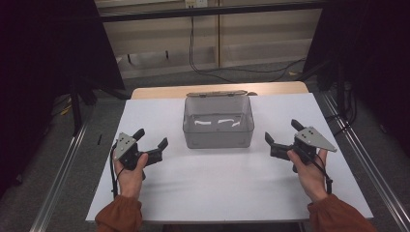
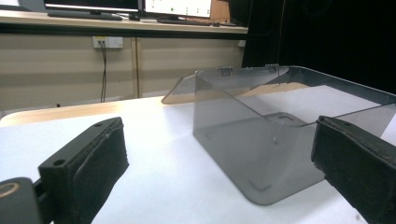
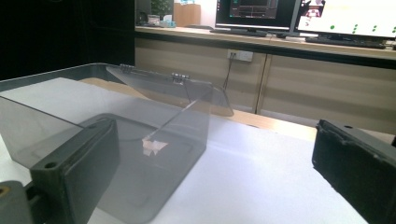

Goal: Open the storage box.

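Midway across the white desk (image 1: 227,183), toward its far edge, stands a clear grey plastic box (image 1: 218,123) with its hinged lid (image 1: 216,94) thrown back and resting behind it on the far side. Its inside looks bare, apart from pale reflections on its floor. In the left gripper view the box (image 2: 280,140) sits ahead and to the right, partly behind the right-hand finger (image 2: 359,168); in the right gripper view the box (image 3: 116,140) is ahead and to the left, seen through its near wall, with the lid (image 3: 173,88) tilted away beyond it.

To the left of the box, near but apart from it, the left gripper (image 1: 152,143) is held in a hand with an orange-brown sleeve, its fingers spread wide and grasping nothing. To the right, likewise apart from the box, the right gripper (image 1: 283,132) is held the same way, fingers released and gaping. Both point inward toward the box.
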`<state>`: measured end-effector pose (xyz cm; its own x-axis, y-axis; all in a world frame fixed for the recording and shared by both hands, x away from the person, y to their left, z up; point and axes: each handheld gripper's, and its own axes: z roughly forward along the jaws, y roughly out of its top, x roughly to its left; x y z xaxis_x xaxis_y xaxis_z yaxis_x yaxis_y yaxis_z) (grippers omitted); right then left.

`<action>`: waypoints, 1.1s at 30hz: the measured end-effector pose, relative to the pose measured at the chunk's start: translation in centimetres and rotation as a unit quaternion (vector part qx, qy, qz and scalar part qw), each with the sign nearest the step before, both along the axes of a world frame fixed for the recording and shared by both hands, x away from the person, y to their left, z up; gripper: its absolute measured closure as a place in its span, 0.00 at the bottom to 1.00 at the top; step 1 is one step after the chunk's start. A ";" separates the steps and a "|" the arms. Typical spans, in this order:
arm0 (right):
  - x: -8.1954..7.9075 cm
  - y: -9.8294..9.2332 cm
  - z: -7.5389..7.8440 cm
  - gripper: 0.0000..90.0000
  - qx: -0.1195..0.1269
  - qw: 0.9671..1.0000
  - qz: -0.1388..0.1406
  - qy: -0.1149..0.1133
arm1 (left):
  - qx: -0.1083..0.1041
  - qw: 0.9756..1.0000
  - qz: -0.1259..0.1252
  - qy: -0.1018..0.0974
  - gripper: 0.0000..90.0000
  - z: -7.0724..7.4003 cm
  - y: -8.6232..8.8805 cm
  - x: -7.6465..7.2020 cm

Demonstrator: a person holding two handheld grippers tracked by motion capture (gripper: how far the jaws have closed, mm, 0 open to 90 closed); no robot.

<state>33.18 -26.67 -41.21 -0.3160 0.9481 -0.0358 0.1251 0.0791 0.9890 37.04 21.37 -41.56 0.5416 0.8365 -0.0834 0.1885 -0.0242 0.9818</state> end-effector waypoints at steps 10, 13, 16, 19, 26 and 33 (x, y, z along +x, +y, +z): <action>-1.8 -1.2 -0.2 0.00 -0.001 1.000 -0.018 -0.003 | 0.001 1.000 0.013 0.002 0.04 -0.5 1.2 -2.0; -2.5 -1.5 -0.3 0.00 -0.001 1.000 -0.022 -0.003 | -0.003 1.000 0.015 0.004 0.04 -0.6 1.4 -2.5; -3.1 -1.8 -0.5 0.00 0.004 1.000 -0.025 -0.001 | -0.006 1.000 0.016 0.006 0.04 -0.7 1.5 -3.0; -3.6 -2.0 -0.6 0.00 0.004 1.000 -0.029 -0.001 | -0.005 1.000 0.018 0.009 0.04 -0.8 1.7 -3.4; -4.8 -2.4 -1.0 0.00 0.006 0.999 -0.036 0.006 | -0.008 1.000 0.025 0.013 0.04 -1.0 1.9 -4.3; -5.9 -3.0 -1.3 0.00 0.006 0.999 -0.047 0.008 | -0.004 0.999 0.031 0.009 0.04 -1.0 2.0 -5.5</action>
<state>27.24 -29.63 -42.53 -0.2266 0.9738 -0.0199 0.1475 0.0545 0.9876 31.58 23.38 -42.55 0.4876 0.8674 -0.0993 0.2074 -0.0046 0.9783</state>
